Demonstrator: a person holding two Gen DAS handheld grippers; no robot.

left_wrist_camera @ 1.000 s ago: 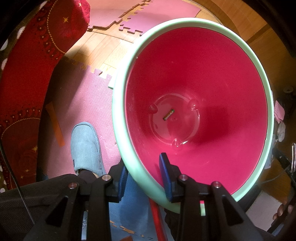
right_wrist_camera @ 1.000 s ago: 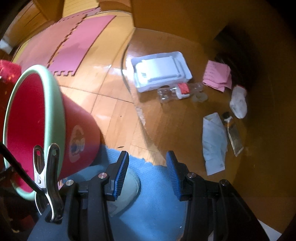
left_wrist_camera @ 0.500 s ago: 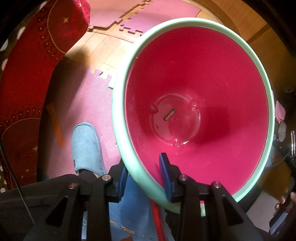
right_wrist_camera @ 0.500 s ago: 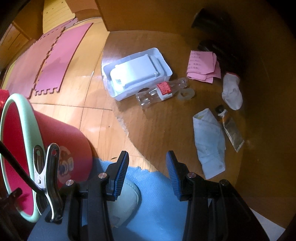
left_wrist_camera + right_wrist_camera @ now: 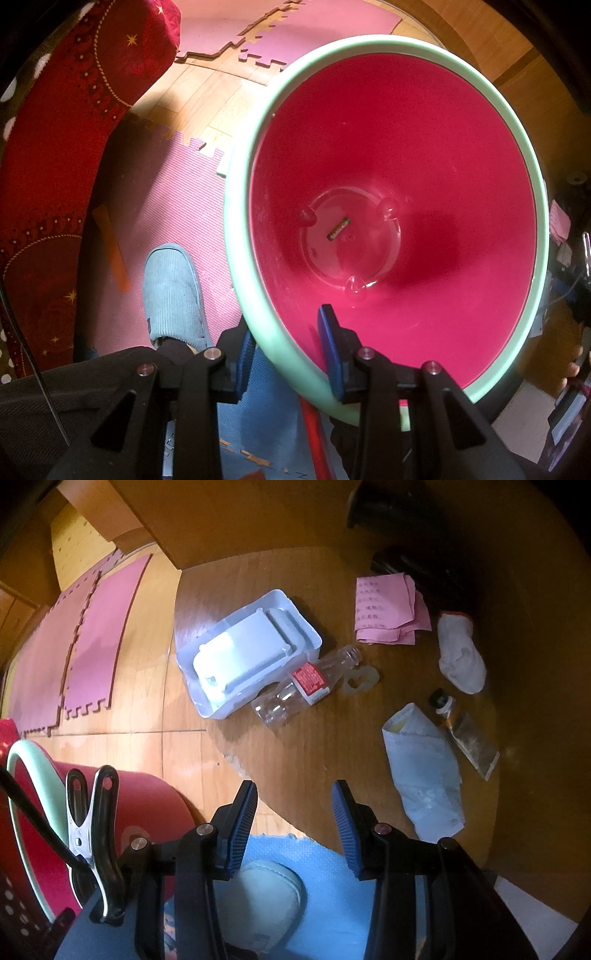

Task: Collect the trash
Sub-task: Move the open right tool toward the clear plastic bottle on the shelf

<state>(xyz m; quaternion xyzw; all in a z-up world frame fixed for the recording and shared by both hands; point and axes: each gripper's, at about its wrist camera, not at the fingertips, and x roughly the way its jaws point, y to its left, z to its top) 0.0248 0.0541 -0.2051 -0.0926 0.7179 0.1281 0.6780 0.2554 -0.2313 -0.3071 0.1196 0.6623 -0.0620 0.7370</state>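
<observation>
Trash lying scattered on round wooden table (image 5: 295, 760), seen from right wrist camera. Clear plastic bottle (image 5: 306, 686) resting on its side, long axis running diagonally, neck pointing up-right, base down-left, red label at mid-body, touching white plastic tray (image 5: 310, 635). Tray sitting with long axis on same diagonal, white lid lying inside. Small translucent ring (image 5: 362, 677) lying just beside bottle neck. Pink folded papers (image 5: 388, 609) lying flat near far edge. White sock (image 5: 460, 653) stretching roughly top to bottom, red cuff at upper end. Metal tube (image 5: 465, 734) lying diagonally, black cap pointing up-left, flat crimped end down-right. Crumpled white paper bag (image 5: 424, 768) lying just beside tube, long axis running top-left to bottom-right.

Red bucket (image 5: 406, 166) with pale green rim hanging at left, mouth facing left wrist camera, small wrapper scrap (image 5: 338, 229) lying on its bottom.

Left gripper (image 5: 286, 350) pointing downward, clenching bucket rim, one pad outside wall, other inside. Right gripper (image 5: 293, 827) pointing downward over near table edge, jaws standing apart, grasping nothing, well short of trash. Grey slipper (image 5: 171, 295) standing on pink foam mat (image 5: 155, 199) beside bucket.
</observation>
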